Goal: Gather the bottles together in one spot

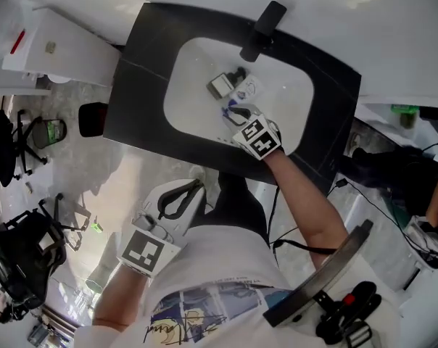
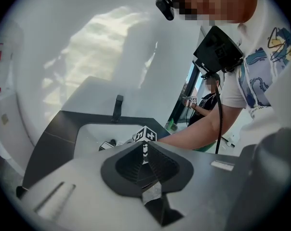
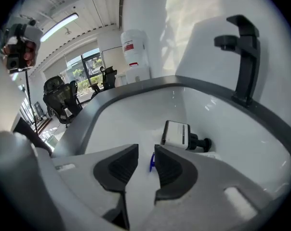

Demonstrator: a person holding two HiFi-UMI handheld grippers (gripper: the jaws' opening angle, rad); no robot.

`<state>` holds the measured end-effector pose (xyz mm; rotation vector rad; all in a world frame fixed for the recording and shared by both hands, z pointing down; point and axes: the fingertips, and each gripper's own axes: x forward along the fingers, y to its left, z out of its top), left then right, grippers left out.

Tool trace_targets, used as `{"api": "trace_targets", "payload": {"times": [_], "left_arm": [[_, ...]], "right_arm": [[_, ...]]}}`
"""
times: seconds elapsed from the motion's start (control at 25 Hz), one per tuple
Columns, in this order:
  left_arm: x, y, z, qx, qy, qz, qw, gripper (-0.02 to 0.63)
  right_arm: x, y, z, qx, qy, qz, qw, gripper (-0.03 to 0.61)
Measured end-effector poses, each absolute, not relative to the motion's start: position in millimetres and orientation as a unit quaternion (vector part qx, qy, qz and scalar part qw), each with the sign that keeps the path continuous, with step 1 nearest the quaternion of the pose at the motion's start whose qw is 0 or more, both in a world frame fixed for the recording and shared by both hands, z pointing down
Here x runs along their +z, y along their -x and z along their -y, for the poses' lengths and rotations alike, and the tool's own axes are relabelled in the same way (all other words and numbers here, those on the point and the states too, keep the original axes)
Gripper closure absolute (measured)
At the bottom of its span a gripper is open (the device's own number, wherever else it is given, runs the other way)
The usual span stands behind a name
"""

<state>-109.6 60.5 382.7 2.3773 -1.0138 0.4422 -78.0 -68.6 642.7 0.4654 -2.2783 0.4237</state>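
Bottle (image 3: 177, 134) flat in sink (image 3: 131, 109), cap toward faucet (image 3: 245, 57) — right gripper (image 3: 146, 154) jaws apart, left gripper (image 2: 144, 152) jaws together

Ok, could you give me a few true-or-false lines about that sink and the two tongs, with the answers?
1. The bottle in the sink stands upright. False: it lies on its side.
2. The right tongs are open. True.
3. The left tongs grip a bottle. False: they are shut with nothing between them, outside the sink.
4. The tap is black. True.
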Motion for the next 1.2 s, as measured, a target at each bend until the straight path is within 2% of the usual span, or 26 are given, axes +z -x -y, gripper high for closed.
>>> {"api": "trace_targets", "payload": {"times": [0.4, 0.52, 0.68, 0.88, 1.2], "left_arm": [[398, 110, -55, 0.178, -0.858, 0.391, 0.281, 0.583], [401, 111, -55, 0.178, -0.855, 0.394, 0.288, 0.583], [403, 112, -52, 0.175, -0.853, 0.395, 0.293, 0.584], [396, 110, -44, 0.166, -0.861, 0.391, 0.279, 0.588], [384, 93, -42, 0.162, -0.877, 0.368, 0.265, 0.591]], "right_arm": [[702, 93, 81, 0.176, -0.16, 0.874, 0.424, 0.48], [705, 94, 81, 0.172, -0.158, 0.874, 0.427, 0.531], [700, 90, 78, 0.193, -0.16, 0.87, 0.425, 0.549], [671, 78, 82, 0.26, -0.184, 0.872, 0.373, 0.557], [622, 46, 104, 0.367, -0.219, 0.868, 0.252, 0.552]]}}
